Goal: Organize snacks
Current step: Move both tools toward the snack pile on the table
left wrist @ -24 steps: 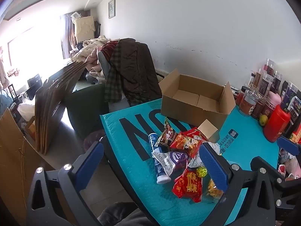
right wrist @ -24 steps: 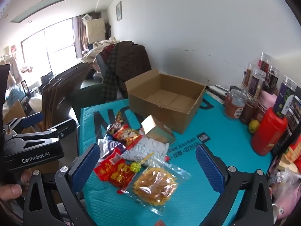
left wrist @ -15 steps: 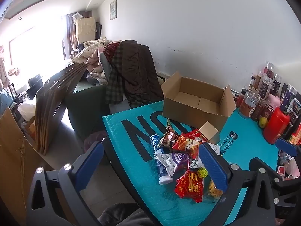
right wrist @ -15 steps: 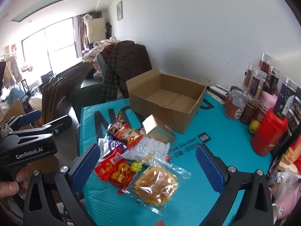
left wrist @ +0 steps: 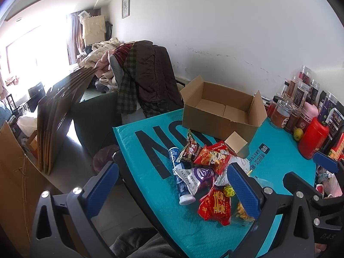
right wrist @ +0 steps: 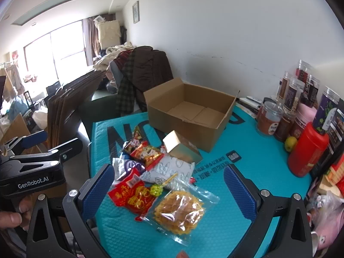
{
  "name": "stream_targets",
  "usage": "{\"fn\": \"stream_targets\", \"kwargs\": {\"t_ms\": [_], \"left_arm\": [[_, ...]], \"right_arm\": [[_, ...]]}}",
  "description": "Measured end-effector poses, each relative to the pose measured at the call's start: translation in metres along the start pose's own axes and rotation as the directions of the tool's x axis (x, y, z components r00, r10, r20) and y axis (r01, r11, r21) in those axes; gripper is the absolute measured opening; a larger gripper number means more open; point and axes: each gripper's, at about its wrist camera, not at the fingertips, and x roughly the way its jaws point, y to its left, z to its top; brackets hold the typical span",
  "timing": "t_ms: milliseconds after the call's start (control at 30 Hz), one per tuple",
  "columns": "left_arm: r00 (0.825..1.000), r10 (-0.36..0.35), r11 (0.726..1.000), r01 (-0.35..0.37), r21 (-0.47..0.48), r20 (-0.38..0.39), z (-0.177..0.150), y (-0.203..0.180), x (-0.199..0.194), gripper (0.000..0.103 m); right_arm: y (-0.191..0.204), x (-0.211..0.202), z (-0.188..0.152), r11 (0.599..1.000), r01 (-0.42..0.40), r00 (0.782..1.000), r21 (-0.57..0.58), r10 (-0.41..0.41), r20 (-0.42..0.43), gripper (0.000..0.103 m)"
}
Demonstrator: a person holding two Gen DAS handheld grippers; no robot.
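Note:
A pile of snacks lies on the teal table (right wrist: pixel 253 172): a clear bag of yellow crisps (right wrist: pixel 179 212), a red packet (right wrist: pixel 131 196), a purple-and-silver packet (left wrist: pixel 198 177), a blue tube (left wrist: pixel 179 178), a red-orange packet (left wrist: pixel 212 157) and a small gold box (right wrist: pixel 180 146). An open, empty cardboard box (right wrist: pixel 189 111) stands behind them. My right gripper (right wrist: pixel 168 192) is open, above the crisps bag and red packet. My left gripper (left wrist: pixel 175 190) is open, at the table's near left edge before the pile. The left gripper also shows in the right wrist view (right wrist: pixel 32 167).
Jars and a red canister (right wrist: pixel 307 150) line the table's right side by the wall, with a lime (right wrist: pixel 290 143). A chair draped with coats (left wrist: pixel 146 81) stands behind the table. Flattened cardboard sheets (left wrist: pixel 58 111) lean at the left.
Both grippers have shifted slightly; the view has barely moved. The snacks and box lie as before.

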Motion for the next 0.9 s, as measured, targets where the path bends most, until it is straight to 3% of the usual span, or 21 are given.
{"fn": "stream_targets", "kwargs": {"t_ms": [900], "left_arm": [[1.000, 0.010, 1.000, -0.010, 0.022, -0.020, -0.0039, -0.0045, 0.0041, 0.103]], "right_arm": [[-0.0044, 0.0034, 0.0002, 1.000, 0.007, 1.000, 0.016, -0.006, -0.024, 0.103]]}}
